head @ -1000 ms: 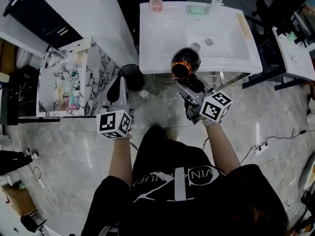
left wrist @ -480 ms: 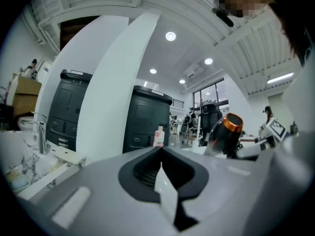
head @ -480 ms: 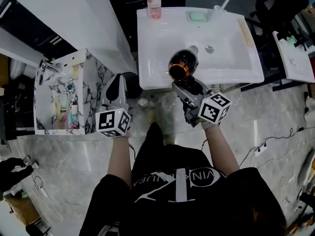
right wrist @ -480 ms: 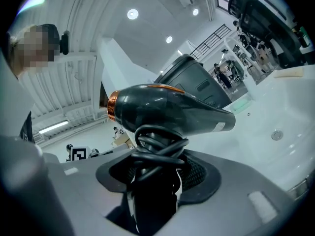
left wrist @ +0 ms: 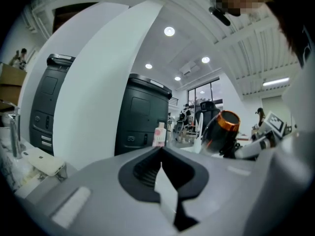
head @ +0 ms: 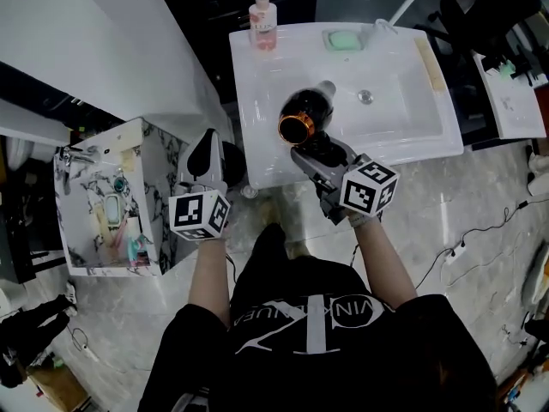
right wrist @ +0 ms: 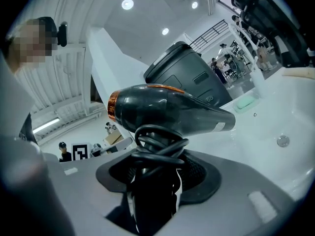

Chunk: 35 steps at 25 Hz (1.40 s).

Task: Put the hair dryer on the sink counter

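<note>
Head view: right gripper [head: 319, 151] holds hair dryer [head: 304, 114] above sink [head: 249, 101], over basin's front-left part; left gripper [head: 206, 148] hangs off sink's front-left corner.
Left gripper view: fingers [left wrist: 165, 191] together, empty.
Right gripper view: fingers [right wrist: 178, 191] clamp hair dryer's cord-wrapped handle.

We see a glossy black hair dryer [head: 310, 110] with a copper-orange ring at its wide end, and its coiled cord is black too. The sink worktop [head: 250, 144] is plain white. At the top of the frame are a pale pink bottle [head: 262, 22] and a mint-green soap [head: 343, 39]. The left hand-held gripper [head: 209, 137] and the right hand-held gripper [head: 316, 149] are grey and black, each with a cube of black-and-white square markers. At the left is a cabinet [head: 167, 178] — white with black marble veining. The floor [head: 446, 196] is glossy grey.
</note>
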{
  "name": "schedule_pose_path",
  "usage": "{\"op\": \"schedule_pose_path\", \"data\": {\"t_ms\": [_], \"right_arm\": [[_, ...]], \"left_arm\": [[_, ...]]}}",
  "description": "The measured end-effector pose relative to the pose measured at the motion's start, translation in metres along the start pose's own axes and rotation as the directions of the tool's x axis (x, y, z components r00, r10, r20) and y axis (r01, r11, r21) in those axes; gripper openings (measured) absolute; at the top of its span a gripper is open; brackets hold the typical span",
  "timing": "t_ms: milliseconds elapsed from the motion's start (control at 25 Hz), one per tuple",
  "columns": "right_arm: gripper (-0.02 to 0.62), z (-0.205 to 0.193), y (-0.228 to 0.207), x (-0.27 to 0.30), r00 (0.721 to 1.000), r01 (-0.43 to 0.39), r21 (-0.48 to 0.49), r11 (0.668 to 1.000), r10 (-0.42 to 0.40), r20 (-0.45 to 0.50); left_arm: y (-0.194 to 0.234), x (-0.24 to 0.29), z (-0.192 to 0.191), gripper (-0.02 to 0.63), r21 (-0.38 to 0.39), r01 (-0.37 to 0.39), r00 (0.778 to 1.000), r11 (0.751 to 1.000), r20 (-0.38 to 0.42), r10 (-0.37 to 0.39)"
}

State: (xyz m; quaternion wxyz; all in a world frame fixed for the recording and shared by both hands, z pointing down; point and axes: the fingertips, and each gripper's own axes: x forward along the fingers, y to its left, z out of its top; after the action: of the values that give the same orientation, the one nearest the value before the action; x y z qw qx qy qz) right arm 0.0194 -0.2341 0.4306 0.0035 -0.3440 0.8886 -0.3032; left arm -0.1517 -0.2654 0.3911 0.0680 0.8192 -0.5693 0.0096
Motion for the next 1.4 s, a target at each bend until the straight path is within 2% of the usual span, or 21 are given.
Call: {"op": "schedule_pose_path", "data": {"t_ms": [480, 880, 1080, 1280, 1400], "right_arm": [[0.253, 0.015, -0.029, 0.069, 0.992, 0.095, -0.023, 0.995, -0.096, -0.076], [0.253, 0.018, -0.051, 0.102, 0.97, 0.169, -0.106, 0.98, -0.185, -0.16], [0.253, 0.017, -0.066, 0.123, 0.951, 0.181, -0.165, 0.97, -0.215, -0.221], [0.253, 0.021, -0.081, 0.139, 0.938, 0.186, -0.166, 0.968, -0.225, -0.262], [0.253, 0.024, -0.093, 0.149, 0.927, 0.188, -0.219, 0.957, -0.247, -0.284]], "left_arm": [[0.045, 0.06, -0.009, 0.0, -0.012, 0.05, 0.998, 0.999, -0.032, -0.05], [0.06, 0.087, -0.021, 0.0, -0.037, 0.065, 0.996, 0.997, -0.055, -0.067], [0.067, 0.098, -0.026, 0.0, -0.054, 0.052, 0.996, 0.997, -0.064, -0.056], [0.071, 0.106, -0.024, 0.0, -0.056, 0.026, 0.997, 0.998, -0.07, -0.03], [0.077, 0.114, -0.023, 0.0, -0.062, 0.005, 0.998, 0.998, -0.064, -0.009]]}}
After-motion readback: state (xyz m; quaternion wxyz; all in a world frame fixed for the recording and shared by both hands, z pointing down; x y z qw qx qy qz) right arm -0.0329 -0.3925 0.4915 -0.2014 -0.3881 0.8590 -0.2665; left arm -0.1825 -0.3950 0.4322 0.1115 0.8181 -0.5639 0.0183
